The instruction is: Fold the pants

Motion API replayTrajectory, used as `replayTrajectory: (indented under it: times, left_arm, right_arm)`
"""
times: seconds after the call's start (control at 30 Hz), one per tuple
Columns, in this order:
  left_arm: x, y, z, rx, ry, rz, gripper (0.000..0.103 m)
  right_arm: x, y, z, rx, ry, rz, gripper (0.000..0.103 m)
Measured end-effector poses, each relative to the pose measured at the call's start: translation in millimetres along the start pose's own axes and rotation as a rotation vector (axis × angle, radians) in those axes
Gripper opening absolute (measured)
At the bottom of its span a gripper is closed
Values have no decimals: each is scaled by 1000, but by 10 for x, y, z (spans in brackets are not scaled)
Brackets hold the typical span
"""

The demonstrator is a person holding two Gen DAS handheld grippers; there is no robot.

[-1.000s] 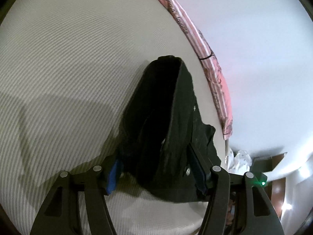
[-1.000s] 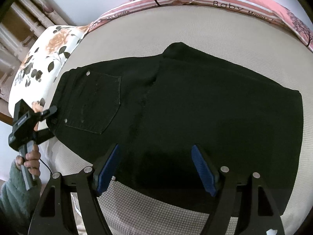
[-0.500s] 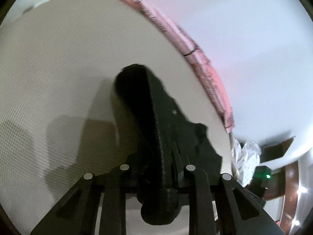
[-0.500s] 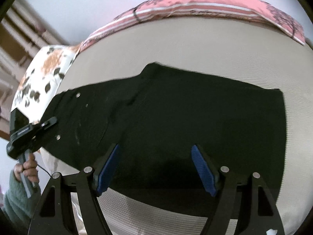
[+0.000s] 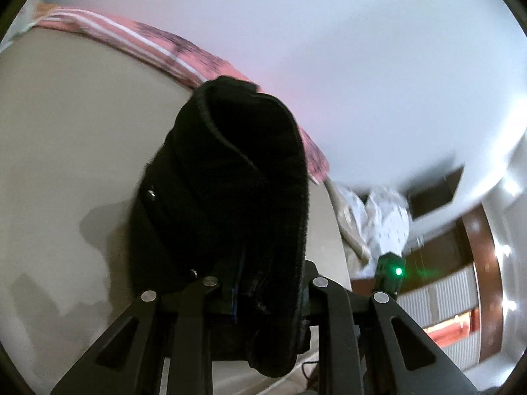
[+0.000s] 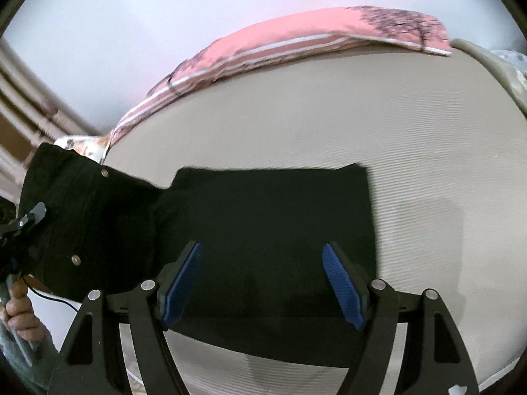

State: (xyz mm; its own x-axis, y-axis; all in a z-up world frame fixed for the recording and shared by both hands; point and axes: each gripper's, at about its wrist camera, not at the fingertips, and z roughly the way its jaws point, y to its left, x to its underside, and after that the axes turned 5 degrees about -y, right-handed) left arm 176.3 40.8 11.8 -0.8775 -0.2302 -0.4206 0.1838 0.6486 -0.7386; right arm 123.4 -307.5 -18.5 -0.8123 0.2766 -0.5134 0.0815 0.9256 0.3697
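Since a second ago our left tongs [image 5: 260, 291] have clamped and raised the pants [image 6: 263, 240] waistband; our right tongs [image 6: 263, 286] hover spread above the flat legs; folding over remains.

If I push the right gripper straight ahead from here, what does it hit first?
Probably the black pants. The right gripper is open, its blue pads poised over the flat-lying leg section on the mattress. Height above the cloth is unclear, so contact might come almost at once.
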Motion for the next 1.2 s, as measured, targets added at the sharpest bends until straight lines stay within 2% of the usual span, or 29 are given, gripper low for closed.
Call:
replayTrajectory:
  times: [0.27,0.33,0.6,0.7,0.73,0.77,0.87,0.93,1.0,1.1,1.2]
  left_arm:
    - [249,-507,1097,-54,165,103,22]
    - [376,-573,1346,-94,208,140,22]
    - [808,-653,1880,-266,300,287,24]
    - [900,-772,1945,-325,302,358,33]
    - [937,-826,1958,-343,305,391,40]
    - [960,-881,1968,-335,312,422,51]
    - [1022,-1063,1837,-225,301,465,68]
    - [1038,-1190,1702,-227,252,540,69]
    - [987,-1187,1566,-247,211,561,72]
    - [844,-1015,1378,-312,159,517,73]
    - [648,-659,1206,-397,101,434,73]
  right_arm:
    - [16,-527,-118,19,-33,82,73]
    - [35,-652,-103,14,-26,108,73]
    - [61,-917,-4,-6,-1,141,73]
    - [41,-942,15,-21,3,132,73]
    - [34,-947,21,-26,4,128,73]
    - [26,-954,30,-39,7,127,73]
    - [11,-961,86,-83,30,122,73]
    - [1,-957,152,-153,52,126,73]
    - [-8,-932,252,-250,99,124,73]
    - [-15,-863,395,-343,138,103,73]
    - [-31,-788,561,-391,180,71,73]
